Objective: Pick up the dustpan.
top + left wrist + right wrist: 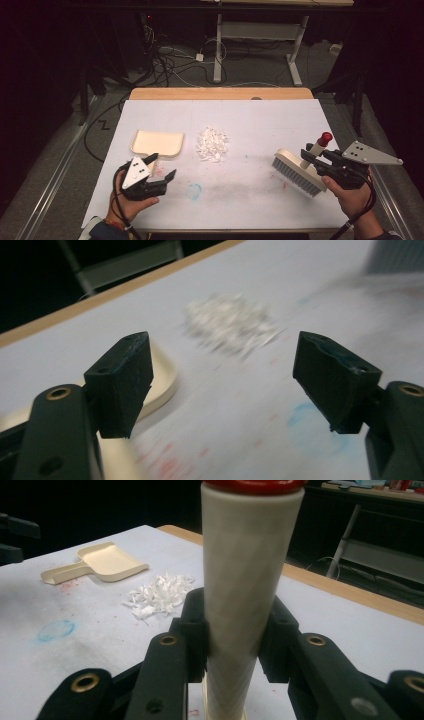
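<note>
A cream dustpan (157, 142) lies on the left of the white-covered table (260, 120), with a pile of white scraps (212, 144) to its right. My left gripper (162, 166) hovers just short of the dustpan's handle, jaws wide open and nothing between them. In the left gripper view the dustpan (162, 375) sits by the left jaw and the scraps (232, 325) lie ahead. My right gripper (311, 154) is shut on the cream, red-capped handle of a brush (297, 172), whose bristles point down at the table's right. The handle (245, 580) stands upright between the jaws.
A blue smudge (194, 190) and faint red marks stain the cover near the front. The bare wooden table edge (220, 93) runs along the far side. Beyond it are floor cables (170, 60) and the white legs of a desk (218, 45).
</note>
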### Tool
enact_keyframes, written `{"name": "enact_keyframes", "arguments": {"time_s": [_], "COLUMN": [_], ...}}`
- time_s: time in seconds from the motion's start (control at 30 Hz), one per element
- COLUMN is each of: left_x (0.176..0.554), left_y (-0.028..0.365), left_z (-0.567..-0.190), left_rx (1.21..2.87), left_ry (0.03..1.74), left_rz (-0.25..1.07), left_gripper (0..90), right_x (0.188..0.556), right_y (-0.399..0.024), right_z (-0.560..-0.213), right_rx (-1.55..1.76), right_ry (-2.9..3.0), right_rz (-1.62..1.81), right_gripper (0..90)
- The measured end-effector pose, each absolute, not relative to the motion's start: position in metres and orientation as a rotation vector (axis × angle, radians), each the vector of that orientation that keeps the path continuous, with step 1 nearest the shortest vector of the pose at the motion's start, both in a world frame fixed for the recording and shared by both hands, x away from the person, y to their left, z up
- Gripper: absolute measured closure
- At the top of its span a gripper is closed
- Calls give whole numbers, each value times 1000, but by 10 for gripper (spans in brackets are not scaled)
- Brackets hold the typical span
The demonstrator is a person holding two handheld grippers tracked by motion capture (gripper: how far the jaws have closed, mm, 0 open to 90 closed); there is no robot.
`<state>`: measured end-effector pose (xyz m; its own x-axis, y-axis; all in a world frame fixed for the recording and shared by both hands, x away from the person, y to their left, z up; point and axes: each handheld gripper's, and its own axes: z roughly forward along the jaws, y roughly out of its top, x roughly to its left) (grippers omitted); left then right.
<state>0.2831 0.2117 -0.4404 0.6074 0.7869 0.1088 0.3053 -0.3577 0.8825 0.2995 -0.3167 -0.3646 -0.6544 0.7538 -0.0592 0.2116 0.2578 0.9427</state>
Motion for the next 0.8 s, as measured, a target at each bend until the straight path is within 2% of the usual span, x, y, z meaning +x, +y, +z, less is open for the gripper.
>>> {"name": "enact_keyframes", "arguments": {"time_s": [0.17,0.47,0.63,0.8], "left_x": [284,280,289,312], "left_y": [235,240,236,233], "left_z": [-448,-452,-451,-463], "left_rx": [1905,2003,2047,1986], "left_ry": [994,1094,1209,1355], "left_rz": [637,610,534,426], "left_gripper": [239,239,239,239], "right_x": [296,298,302,304], "right_y": [-316,-313,-312,-310], "right_z": [-362,-358,-361,-364], "right_rx": [848,826,841,856], "right_ry": [2024,2025,2044,2061], "right_rz": [1401,1379,1382,1355], "right_gripper": [698,698,697,697]}}
